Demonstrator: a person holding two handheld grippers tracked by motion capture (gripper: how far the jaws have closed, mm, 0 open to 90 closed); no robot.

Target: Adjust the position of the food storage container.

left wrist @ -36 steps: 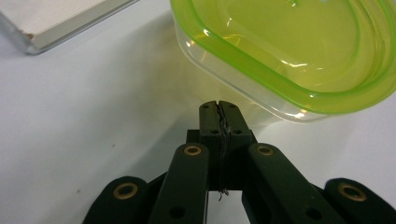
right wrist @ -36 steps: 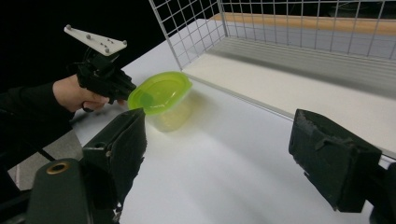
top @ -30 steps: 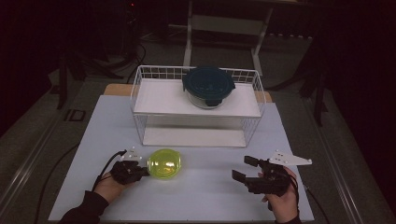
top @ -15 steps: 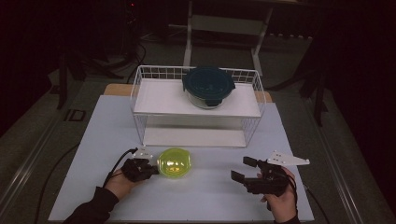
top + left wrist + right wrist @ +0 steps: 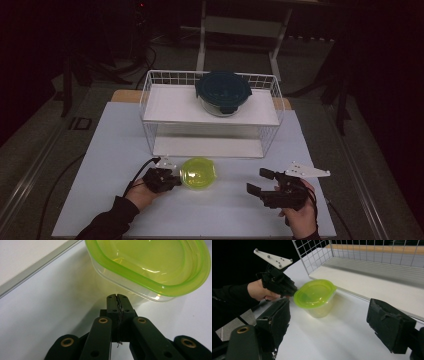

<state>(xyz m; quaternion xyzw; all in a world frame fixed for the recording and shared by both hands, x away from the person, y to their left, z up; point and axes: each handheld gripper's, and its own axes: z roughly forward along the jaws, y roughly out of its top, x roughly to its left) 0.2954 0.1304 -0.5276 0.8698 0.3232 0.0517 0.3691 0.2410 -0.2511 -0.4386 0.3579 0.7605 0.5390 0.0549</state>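
High view, nearest edge first: we see the right gripper point(image 5: 260, 182) held above the white table point(image 5: 100, 150), well to the right of the green-lidded container point(image 5: 198, 172). Its jaws stand wide apart with nothing between them; in the right gripper view the two black pads frame bare tabletop, with the container beyond them.

To the left of the container we see the left gripper point(image 5: 172, 178), held in a hand point(image 5: 142, 192) with a dark sleeve. Its jaws are pressed fully together, holding nothing. In the left gripper view the joined tips point(image 5: 117, 298) sit right at the container's clear side wall, just under the green lid; we cannot tell for certain whether they touch it. In the right gripper view the left gripper point(image 5: 290, 291) meets the lid's rim from the side.

The container itself stands upright on the table, lid on, between the two grippers and closer to the left one.

Behind the container stands a white wire rack point(image 5: 150, 95) with two shelves. On its upper shelf, farther back than the container and slightly to its right, sits a round glass dish with a dark blue lid point(image 5: 223, 91).
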